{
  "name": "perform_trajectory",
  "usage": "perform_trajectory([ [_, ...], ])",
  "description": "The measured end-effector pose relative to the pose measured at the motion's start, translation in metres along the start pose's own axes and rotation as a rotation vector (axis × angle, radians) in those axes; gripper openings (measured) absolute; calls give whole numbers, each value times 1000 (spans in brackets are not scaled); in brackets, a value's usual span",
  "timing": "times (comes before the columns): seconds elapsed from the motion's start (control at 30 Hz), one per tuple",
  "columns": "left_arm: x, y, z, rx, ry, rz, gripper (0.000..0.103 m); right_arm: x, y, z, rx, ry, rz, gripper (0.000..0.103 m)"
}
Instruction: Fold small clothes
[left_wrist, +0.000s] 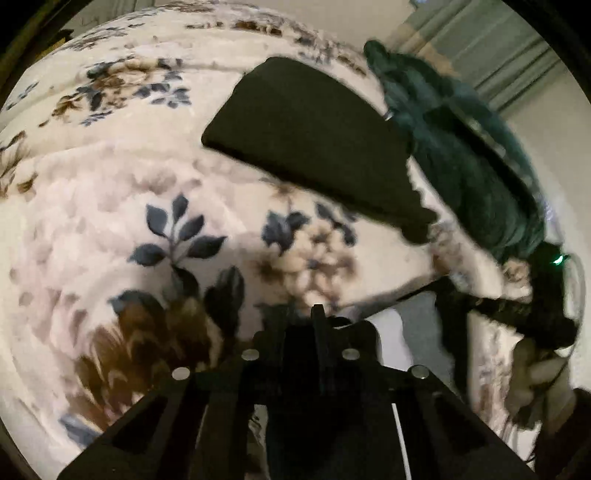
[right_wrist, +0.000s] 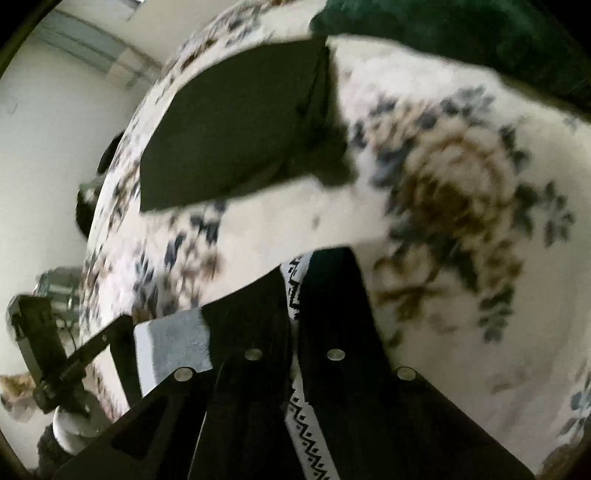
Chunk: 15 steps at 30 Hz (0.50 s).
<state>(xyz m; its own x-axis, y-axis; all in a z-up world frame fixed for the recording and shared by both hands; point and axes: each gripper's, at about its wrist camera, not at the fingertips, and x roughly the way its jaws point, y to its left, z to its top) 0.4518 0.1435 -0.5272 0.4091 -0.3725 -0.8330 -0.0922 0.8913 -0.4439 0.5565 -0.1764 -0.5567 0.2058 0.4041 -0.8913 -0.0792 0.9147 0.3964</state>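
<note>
Right wrist view: blurred patterned garment (right_wrist: 295, 291) hides fingertips.

No readable text, label or number anywhere — only blurred patterns.

Looking steeply down from each gripper, close over the floral blanket (left_wrist: 110, 206); left wrist facing rightward, right wrist leftward, both sharing the folded black cloth (left_wrist: 314, 147) and dark green garment (left_wrist: 480, 166).

The left hand-held gripper (left_wrist: 308, 314), jaws together, hangs over a floral blanket (left_wrist: 110, 221). A folded black garment (left_wrist: 310, 147) lies ahead, touching a dark green one (left_wrist: 461, 155).
</note>
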Motion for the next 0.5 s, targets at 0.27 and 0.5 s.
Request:
perform_trajectory([
  [0.27, 16, 7, -2, 2, 85, 18, 10, 2, -31, 4, 131, 116, 87, 51],
  [0.5, 19, 10, -4, -24, 85, 20, 10, -38, -57, -74, 169, 192, 35, 55],
])
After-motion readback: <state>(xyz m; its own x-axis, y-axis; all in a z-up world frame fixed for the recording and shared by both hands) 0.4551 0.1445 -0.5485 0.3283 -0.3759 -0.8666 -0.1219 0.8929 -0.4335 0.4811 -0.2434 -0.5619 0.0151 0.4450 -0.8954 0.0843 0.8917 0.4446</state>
